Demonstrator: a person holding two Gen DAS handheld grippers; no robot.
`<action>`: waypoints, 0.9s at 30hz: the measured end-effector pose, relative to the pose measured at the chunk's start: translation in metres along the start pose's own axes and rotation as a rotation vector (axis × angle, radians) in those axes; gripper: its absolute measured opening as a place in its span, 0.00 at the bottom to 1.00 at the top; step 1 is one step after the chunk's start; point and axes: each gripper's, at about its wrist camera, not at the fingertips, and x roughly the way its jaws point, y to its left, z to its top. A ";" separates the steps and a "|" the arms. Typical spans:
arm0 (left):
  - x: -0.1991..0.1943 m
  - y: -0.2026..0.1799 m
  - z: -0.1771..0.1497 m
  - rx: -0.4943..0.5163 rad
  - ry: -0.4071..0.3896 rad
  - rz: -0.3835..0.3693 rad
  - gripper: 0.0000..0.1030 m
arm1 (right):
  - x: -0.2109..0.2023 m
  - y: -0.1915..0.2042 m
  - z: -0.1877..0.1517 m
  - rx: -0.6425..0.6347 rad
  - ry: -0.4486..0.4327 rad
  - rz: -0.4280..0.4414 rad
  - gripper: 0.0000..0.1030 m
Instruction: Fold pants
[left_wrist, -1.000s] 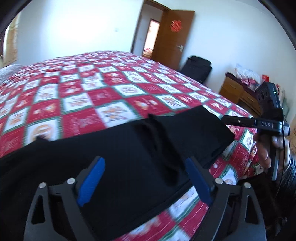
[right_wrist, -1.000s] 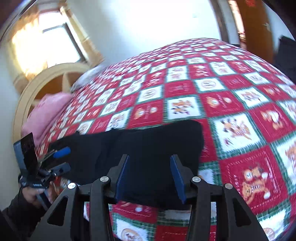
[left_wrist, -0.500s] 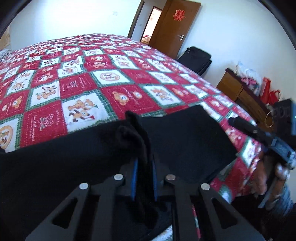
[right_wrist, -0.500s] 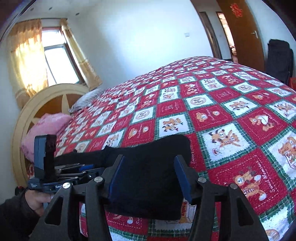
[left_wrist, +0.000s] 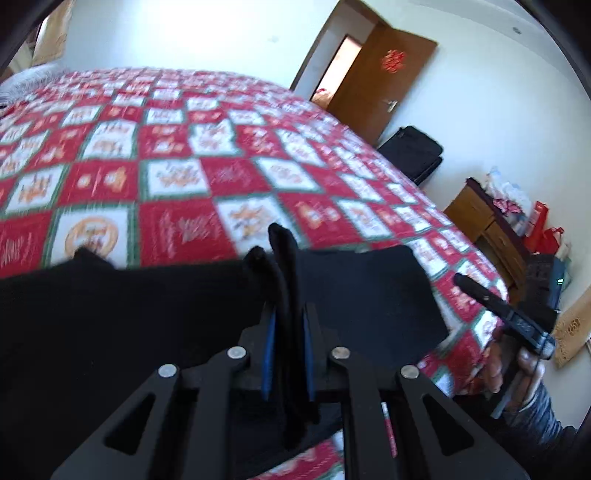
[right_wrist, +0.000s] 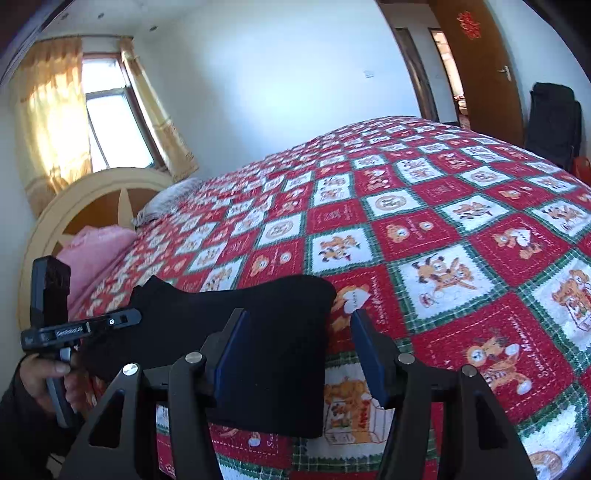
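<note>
The black pants (right_wrist: 258, 332) lie on the near edge of the patchwork bedspread (right_wrist: 443, 240), long axis running left to right along that edge. At the left, the left gripper (left_wrist: 288, 332) is clamped shut on a raised fold of the cloth, which stands up between its blue pads (left_wrist: 267, 347). At the right, the right gripper (right_wrist: 299, 354) stands partly open, nothing gripped; the pants' right end lies beneath its jaws, edge facing right.
</note>
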 end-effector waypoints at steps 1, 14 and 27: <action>0.005 0.003 -0.003 -0.003 0.011 0.012 0.16 | 0.002 0.001 -0.002 -0.008 0.012 0.001 0.57; -0.034 0.008 -0.022 0.080 -0.128 0.157 0.77 | 0.006 0.084 -0.029 -0.395 0.069 0.060 0.57; -0.035 0.034 -0.040 -0.032 -0.136 0.153 0.77 | 0.073 0.188 -0.068 -0.714 0.166 0.092 0.45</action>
